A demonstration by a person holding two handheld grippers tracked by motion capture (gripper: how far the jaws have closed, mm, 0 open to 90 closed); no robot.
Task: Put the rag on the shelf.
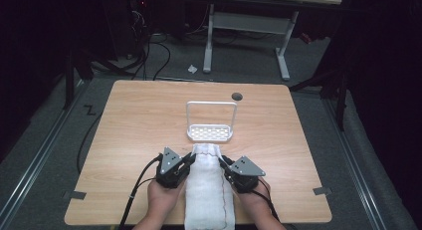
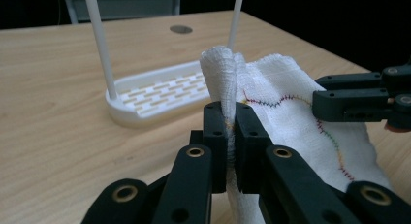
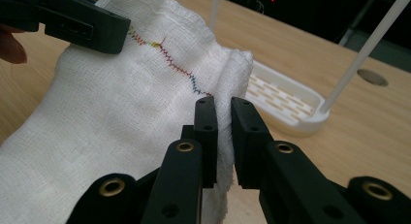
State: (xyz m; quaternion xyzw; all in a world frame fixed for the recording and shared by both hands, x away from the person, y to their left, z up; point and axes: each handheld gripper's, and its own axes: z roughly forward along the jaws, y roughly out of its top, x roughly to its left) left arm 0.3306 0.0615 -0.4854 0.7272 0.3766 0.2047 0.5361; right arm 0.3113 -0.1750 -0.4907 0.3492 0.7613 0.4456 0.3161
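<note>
A white gauze cloth (image 1: 208, 190) with a coloured zigzag stitch line lies lengthwise on the wooden table (image 1: 134, 125), running off the near edge. My left gripper (image 1: 189, 159) is shut on the cloth's far left corner, and the pinched fold (image 2: 224, 73) rises between its jaws. My right gripper (image 1: 222, 162) is shut on the far right corner (image 3: 232, 73). Just beyond the cloth stands a white rack (image 1: 210, 134), a slotted base with a tall hoop handle. The right gripper's black jaw (image 2: 356, 102) reaches in from the right of the left gripper view.
A round cable hole (image 1: 237, 96) sits near the table's far edge. Behind the table stands a white desk frame (image 1: 282, 51) on the grey floor, with dark cables (image 1: 149, 56) to the left. Tape marks (image 1: 74, 194) lie on the near corners.
</note>
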